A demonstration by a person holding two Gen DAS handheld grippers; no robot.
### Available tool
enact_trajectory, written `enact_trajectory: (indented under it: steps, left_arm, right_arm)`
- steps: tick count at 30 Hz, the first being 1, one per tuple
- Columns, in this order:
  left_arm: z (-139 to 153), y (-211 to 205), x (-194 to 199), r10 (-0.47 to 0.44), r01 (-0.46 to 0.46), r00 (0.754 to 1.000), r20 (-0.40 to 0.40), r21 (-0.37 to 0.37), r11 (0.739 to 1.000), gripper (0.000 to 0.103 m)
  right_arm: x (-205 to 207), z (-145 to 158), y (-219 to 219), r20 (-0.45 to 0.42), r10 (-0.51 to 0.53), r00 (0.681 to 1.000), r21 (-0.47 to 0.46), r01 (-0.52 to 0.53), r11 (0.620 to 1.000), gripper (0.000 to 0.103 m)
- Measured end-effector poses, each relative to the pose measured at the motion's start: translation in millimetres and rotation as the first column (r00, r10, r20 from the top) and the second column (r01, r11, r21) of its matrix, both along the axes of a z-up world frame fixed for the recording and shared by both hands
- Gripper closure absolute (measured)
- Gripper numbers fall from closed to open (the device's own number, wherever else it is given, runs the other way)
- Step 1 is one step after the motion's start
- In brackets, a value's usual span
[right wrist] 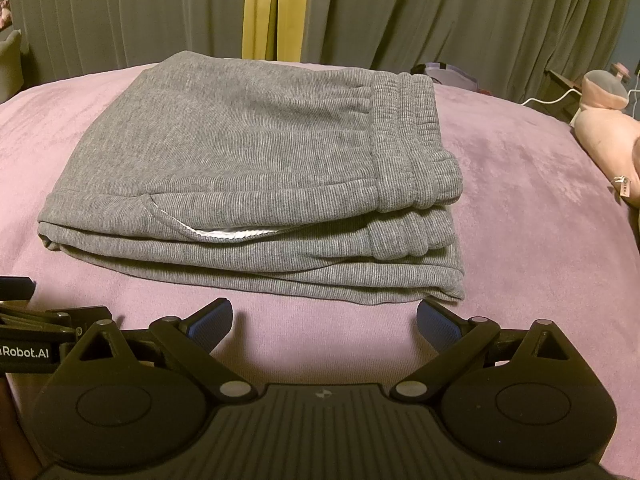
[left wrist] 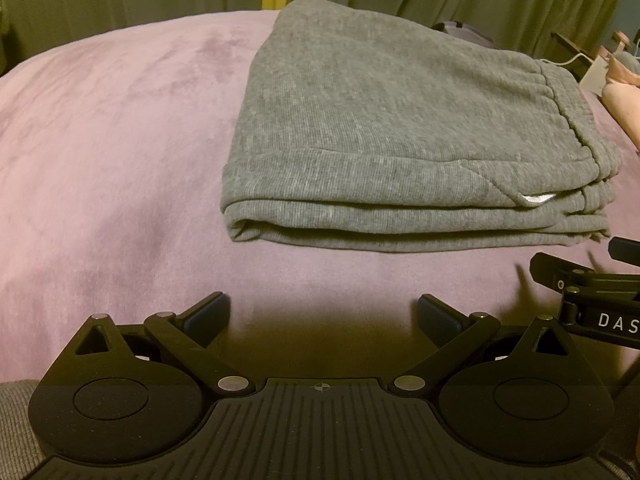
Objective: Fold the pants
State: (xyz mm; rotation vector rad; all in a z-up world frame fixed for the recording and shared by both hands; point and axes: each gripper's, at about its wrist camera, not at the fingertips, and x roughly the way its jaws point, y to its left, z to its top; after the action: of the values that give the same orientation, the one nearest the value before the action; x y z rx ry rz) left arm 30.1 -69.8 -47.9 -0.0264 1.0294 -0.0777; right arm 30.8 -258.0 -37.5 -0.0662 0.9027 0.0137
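Your grey pants point(right wrist: 256, 168) lie folded into a thick, layered rectangle on the pink blanket point(left wrist: 112, 152), and every place below is given from that stack. The ribbed waistband point(right wrist: 416, 148) forms its right end, and a pocket opening with white lining point(right wrist: 232, 235) shows along the near edge.

Your left gripper point(left wrist: 323, 314) sits on the near side of the pants, off the near-left corner, its fingers spread wide and holding nothing. Your right gripper point(right wrist: 325, 320) sits just short of the near edge, toward the waistband end, also spread wide and empty. Neither one touches the cloth; bare blanket shows between the blue pads point(right wrist: 434, 322) and the stack. The two tools are close beside each other: in the left wrist view the right one's fingertip enters at the frame's right edge, near the stack's near-right corner.

Beyond the pants hang grey-green curtains point(right wrist: 440, 12) with a yellow strip point(right wrist: 268, 8) between them. To the right of the waistband, well apart from it, a pink plush toy point(right wrist: 604, 128) with a tag lies at the blanket's edge, and a white cable point(right wrist: 548, 98) runs behind it. Nothing lies between your grippers and the pants.
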Motion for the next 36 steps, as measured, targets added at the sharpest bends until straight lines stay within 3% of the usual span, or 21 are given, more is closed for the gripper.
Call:
enact_trajectory:
  steps: [36]
  left_arm:
    - [-1.1,-2.4,1.1,-0.003,0.003,1.0,-0.008,0.014,1.0,0.0]
  right_arm:
    - [0.6,-1.2,0.0,-0.002,0.001,1.0,0.0,-0.001,1.0,0.004]
